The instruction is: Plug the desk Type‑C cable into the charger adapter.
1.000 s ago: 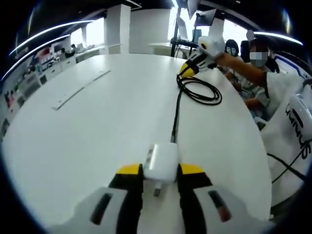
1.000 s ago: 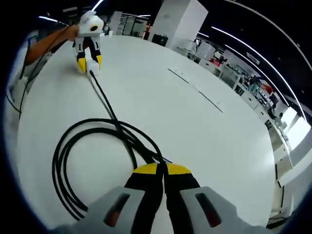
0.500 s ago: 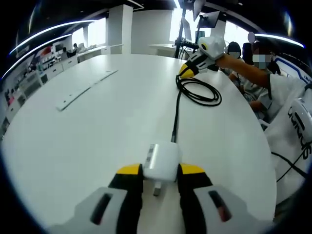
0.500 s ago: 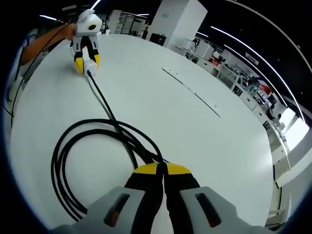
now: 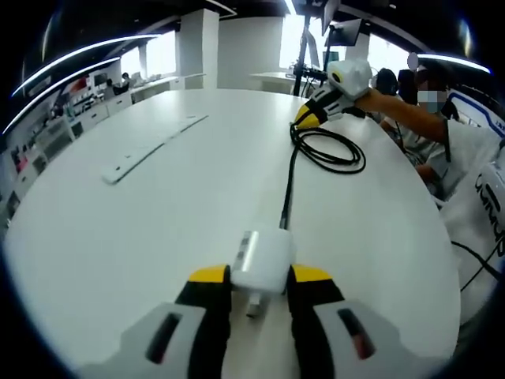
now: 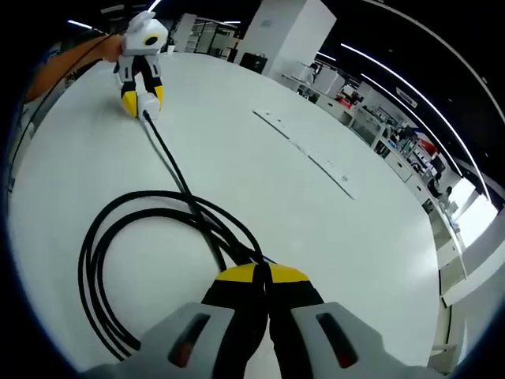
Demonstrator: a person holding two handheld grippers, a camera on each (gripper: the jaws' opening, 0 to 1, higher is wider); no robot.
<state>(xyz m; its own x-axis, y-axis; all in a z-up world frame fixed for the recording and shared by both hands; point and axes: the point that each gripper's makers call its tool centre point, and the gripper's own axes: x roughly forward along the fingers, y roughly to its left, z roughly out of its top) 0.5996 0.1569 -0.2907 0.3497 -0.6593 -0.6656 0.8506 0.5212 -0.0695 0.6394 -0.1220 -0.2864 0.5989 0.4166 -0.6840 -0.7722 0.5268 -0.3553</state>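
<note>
The right gripper point(image 6: 264, 272) pinches the black cable point(image 6: 150, 237) between its closed yellow tips. The cable makes loops on the white table point(image 6: 316, 213), then runs far away to the left gripper point(image 6: 142, 99), which holds a white charger point(image 6: 147, 112).

The charger adapter point(image 5: 260, 264) looked like smooth glossy white plastic, the cable point(image 6: 150, 237) matt black rubbery sheathing, the table point(image 6: 260, 174) smooth matt white.
</note>
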